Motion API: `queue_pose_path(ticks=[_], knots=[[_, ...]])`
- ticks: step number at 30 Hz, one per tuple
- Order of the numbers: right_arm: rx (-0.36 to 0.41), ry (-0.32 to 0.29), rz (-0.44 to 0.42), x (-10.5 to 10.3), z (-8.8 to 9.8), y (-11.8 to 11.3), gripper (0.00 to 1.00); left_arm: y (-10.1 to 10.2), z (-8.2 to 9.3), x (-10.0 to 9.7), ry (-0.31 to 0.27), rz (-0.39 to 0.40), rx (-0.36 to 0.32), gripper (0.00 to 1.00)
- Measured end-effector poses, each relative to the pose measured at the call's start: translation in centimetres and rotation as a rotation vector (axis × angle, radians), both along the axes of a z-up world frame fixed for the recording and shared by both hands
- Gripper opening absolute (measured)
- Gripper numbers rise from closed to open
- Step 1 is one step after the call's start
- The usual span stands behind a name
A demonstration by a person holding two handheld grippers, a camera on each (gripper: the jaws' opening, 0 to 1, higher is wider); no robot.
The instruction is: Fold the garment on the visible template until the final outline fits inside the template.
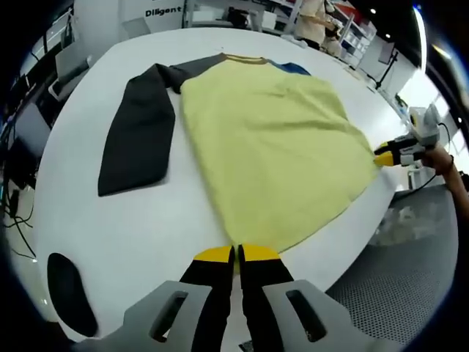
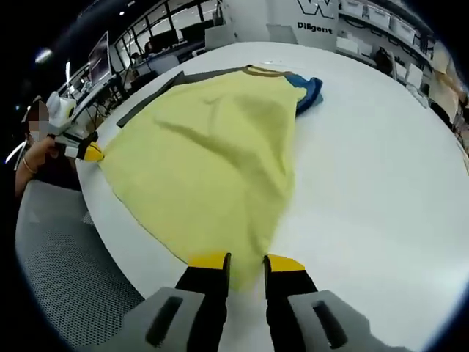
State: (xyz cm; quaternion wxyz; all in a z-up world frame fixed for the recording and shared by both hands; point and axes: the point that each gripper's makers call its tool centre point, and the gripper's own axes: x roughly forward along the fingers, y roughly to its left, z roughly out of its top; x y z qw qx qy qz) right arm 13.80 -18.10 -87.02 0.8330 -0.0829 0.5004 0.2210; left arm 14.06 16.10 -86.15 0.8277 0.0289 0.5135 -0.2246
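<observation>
A yellow garment (image 1: 271, 139) with a dark grey sleeve (image 1: 139, 132) lies spread on the white table (image 1: 132, 227), collar at the far end. My left gripper (image 1: 236, 255) is shut on the near hem corner, its jaws nearly touching. The right gripper (image 1: 386, 156) comes in from the right and grips the other hem corner at the table edge. In the right gripper view the yellow garment (image 2: 212, 154) narrows to a point between my right gripper's (image 2: 247, 262) jaws, which pinch it. The left gripper (image 2: 88, 152) holds the far corner there. The cloth is rumpled and partly lifted.
A blue piece of fabric (image 2: 308, 89) pokes out beside the collar (image 1: 293, 67). A dark oval patch (image 1: 69, 293) marks the table near its left edge. Grey perforated floor (image 1: 388, 279) lies beyond the table rim. A person's hand (image 1: 447, 165) holds the right gripper. Shelves stand behind.
</observation>
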Motion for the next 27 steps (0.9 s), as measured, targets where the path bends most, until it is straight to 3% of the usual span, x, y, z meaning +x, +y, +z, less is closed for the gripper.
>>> queue_pose_path(ticks=[2, 15, 20, 27], knots=[[-0.02, 0.004, 0.003, 0.0, -0.1, -0.3, 0.0, 0.0, 0.0, 0.0, -0.001, 0.0, 0.005, 0.0], [-0.014, 0.05, 0.029, -1.6, 0.7, -0.1, 0.0, 0.6, 0.3, -0.6, 0.008, 0.002, 0.027, 0.0], [-0.011, 0.041, 0.036, -1.7, 1.3, -0.1, 0.0, 0.6, 0.5, -0.8, 0.007, 0.014, 0.011, 0.0], [-0.037, 0.067, 0.044, -2.0, 0.7, -0.5, 0.0, 0.3, 0.2, -1.7, 0.039, 0.003, 0.012, 0.0]])
